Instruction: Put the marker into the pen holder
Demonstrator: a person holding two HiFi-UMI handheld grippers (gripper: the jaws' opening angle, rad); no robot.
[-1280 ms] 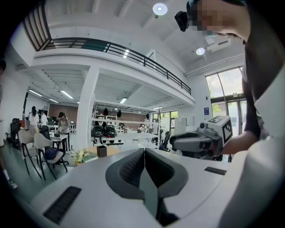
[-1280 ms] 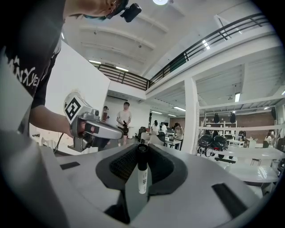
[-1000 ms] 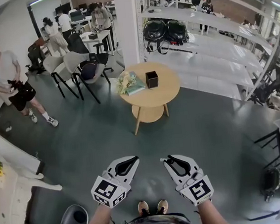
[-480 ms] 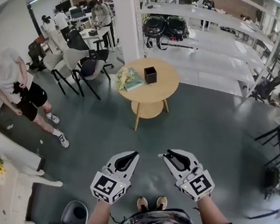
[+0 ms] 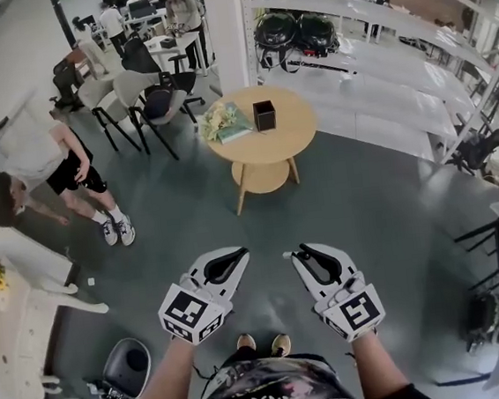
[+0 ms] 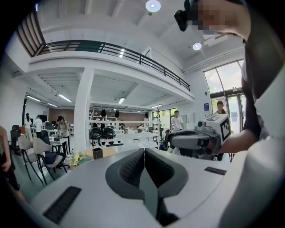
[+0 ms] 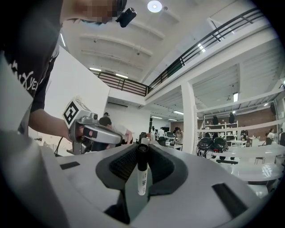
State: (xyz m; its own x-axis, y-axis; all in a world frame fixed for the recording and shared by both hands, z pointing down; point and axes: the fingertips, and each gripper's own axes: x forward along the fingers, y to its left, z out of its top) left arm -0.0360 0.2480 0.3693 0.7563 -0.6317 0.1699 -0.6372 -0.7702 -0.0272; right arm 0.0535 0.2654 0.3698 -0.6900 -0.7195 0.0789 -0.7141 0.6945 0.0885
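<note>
The black square pen holder (image 5: 264,115) stands on a round wooden table (image 5: 271,152) some way ahead across the floor; the left gripper view also catches the pen holder (image 6: 97,153), small and far off. My right gripper (image 5: 298,253) is shut on a marker (image 7: 142,171) with a white barrel and a black cap, which stands up between the jaws. My left gripper (image 5: 237,254) is shut with nothing in it. I hold both side by side at waist height above my feet, well short of the table.
A flower bunch on a book (image 5: 222,123) lies beside the holder. A person (image 5: 38,172) bends over at the left. Chairs (image 5: 147,107) and a white column (image 5: 224,28) stand behind the table. Long white benches (image 5: 380,92) run at the right, a white cabinet (image 5: 16,343) at the near left.
The view has shifted forward and both grippers sit a little higher in it. The person at the left has moved nearer and bent down. Both grips are unchanged.
</note>
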